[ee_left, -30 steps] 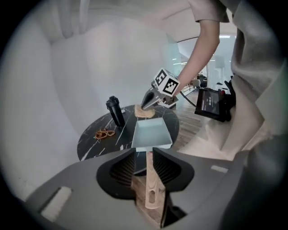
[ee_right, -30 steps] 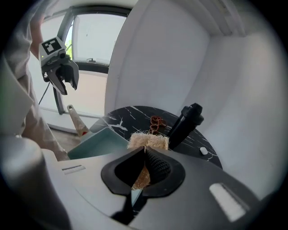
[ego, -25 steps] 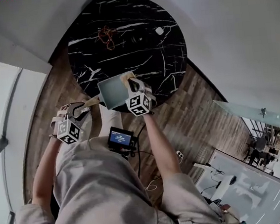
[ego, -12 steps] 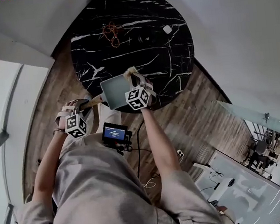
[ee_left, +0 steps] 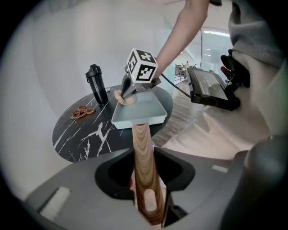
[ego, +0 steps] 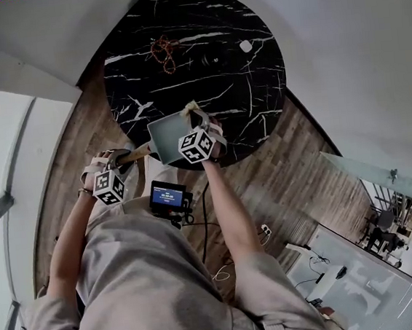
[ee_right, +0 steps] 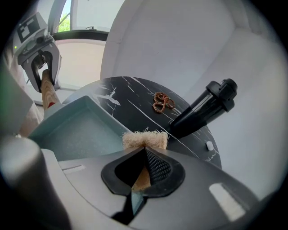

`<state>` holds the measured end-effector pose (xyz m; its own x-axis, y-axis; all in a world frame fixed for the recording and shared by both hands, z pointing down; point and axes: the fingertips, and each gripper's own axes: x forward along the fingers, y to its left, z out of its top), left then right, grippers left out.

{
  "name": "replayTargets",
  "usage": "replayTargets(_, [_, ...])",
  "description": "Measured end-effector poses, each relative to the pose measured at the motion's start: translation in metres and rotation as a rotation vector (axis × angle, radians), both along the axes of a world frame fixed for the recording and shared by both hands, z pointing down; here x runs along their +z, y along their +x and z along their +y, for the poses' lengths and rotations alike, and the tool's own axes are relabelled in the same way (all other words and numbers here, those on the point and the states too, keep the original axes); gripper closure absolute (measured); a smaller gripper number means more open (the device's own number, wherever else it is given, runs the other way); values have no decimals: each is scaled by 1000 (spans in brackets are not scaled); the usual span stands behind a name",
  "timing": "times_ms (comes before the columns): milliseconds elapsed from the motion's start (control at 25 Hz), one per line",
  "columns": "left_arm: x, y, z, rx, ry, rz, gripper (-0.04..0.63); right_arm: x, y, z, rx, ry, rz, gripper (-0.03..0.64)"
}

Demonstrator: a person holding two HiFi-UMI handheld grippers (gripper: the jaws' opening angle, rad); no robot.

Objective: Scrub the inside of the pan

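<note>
- Two grippers, both clamped. The left gripper's (ee_left: 145, 173) jaws have just been closing and grip one smooth, grained wooden handle (ee_left: 141, 148).
- The right gripper (ee_right: 143, 155) pinches one frayed, fibrous tan scrub pad (ee_right: 145, 138) at the pan's far corner.
- One square, pale grey-green pan (ee_left: 135, 120) lies over the near edge of one round black table (ee_right: 135, 92) veined white.
- Farther off are one black cylindrical bottle (ee_right: 202, 110) and one string of brown beads (ee_right: 161, 102).

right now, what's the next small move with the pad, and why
Probably lower the right gripper a little and draw the pad down onto the pan floor. Its jaws are clamped on the pad, but the pad sits up at a corner of the rim, not yet on the inside surface that needs scrubbing.
</note>
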<state>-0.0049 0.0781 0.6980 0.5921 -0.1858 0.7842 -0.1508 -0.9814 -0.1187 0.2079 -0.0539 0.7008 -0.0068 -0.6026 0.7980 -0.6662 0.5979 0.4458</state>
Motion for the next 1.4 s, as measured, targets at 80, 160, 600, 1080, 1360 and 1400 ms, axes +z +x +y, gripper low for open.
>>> replayTargets(80, [0,1,1,1,-8,5,463,1,0,0,29,-4,-22,596])
replayTargets(160, [0,1,1,-1,-10,3,463,2,-1,-1,45,-14,-40,597])
replayTargets(600, [1,1,1,-8,-6,-24,463,21,-14,11,101,-93,-120,595])
replayTargets(1080, [1,2,1,-3,-9,-44,462,23,-37,16,76,-152,-205,595])
replayTargets(1360, [2,3,1,-2,-21,-53,461,25,-80,28,-53,-192,-215,596])
replayTargets(1400, [2,2,2,-3,-23,-57,462,25,-86,30,-68,-198,-217,597])
